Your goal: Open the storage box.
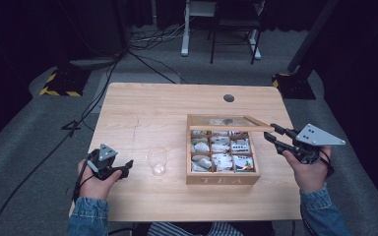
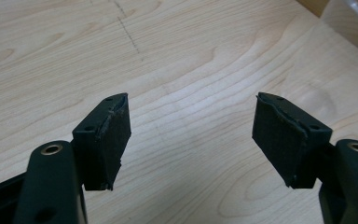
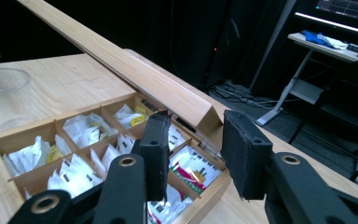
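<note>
1. A wooden tea box [image 1: 222, 179] sits toward the right half of the table [image 1: 142, 105], its front wall near the front edge; its lid [image 1: 226, 122] is raised off the compartments, hinged along the far side

2. The right gripper [image 1: 270, 133] hovers just off the box's right edge, at the lid's right end; in the right gripper view its jaws stand a modest way apart with nothing between the pads [image 3: 156, 149], and the lid's edge [image 3: 135, 74] runs just beyond them, not pinched

3. The left gripper [image 1: 127, 166] rests near the table's front-left corner; its jaws are spread wide over bare wood and hold nothing, as the pads [image 2: 114, 140] show in the left gripper view

4. A clear glass [image 1: 157, 160] stands upright and empty between the left gripper and the box, apart from both

5. Tea bags [image 1: 221, 160] fill the open compartments; none is out of the box

6. My reading: the lid is up, so opening is done or nearly so; picking a tea bag and bringing it to the glass is all still to do, and the lid may need steadying meanwhile
</note>
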Available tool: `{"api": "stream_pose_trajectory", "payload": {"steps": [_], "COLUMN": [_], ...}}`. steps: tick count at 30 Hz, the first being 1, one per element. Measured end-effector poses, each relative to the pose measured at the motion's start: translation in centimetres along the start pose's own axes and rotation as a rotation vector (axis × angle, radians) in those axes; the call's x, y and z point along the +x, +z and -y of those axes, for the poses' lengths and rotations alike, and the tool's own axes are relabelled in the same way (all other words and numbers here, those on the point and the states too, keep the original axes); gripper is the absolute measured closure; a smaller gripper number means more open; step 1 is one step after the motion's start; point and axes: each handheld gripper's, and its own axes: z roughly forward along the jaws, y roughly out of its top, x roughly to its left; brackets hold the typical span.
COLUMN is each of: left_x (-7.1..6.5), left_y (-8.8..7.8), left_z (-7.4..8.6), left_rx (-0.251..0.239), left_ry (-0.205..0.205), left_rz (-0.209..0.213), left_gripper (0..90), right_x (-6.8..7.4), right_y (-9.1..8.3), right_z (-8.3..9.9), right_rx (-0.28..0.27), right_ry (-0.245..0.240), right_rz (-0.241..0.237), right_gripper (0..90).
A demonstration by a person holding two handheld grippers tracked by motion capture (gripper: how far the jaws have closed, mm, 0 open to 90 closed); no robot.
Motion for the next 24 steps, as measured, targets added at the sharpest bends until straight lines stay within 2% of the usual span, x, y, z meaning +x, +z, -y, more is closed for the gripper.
{"api": "stream_pose_trajectory", "payload": {"steps": [6,14,24], "left_x": [-1.0,-1.6,-3.7], "left_y": [-0.6,-1.5,-2.4], "left_z": [-0.8,-1.3,-3.0], "left_rx": [-0.017,-0.038,-0.063], "left_ry": [0.032,0.030,0.076], "left_rz": [0.003,0.014,0.066], "left_gripper": [28.4,28.5,28.0], "right_x": [-0.5,-1.0,-1.1], "right_y": [0.7,1.1,1.8], "right_z": [-0.4,-0.9,-0.9], "right_rx": [0.006,-0.010,-0.002], "right_ry": [0.001,0.009,0.013], "right_rz": [0.009,0.019,0.032], "right_gripper": [61.9,62.1,61.7]}}
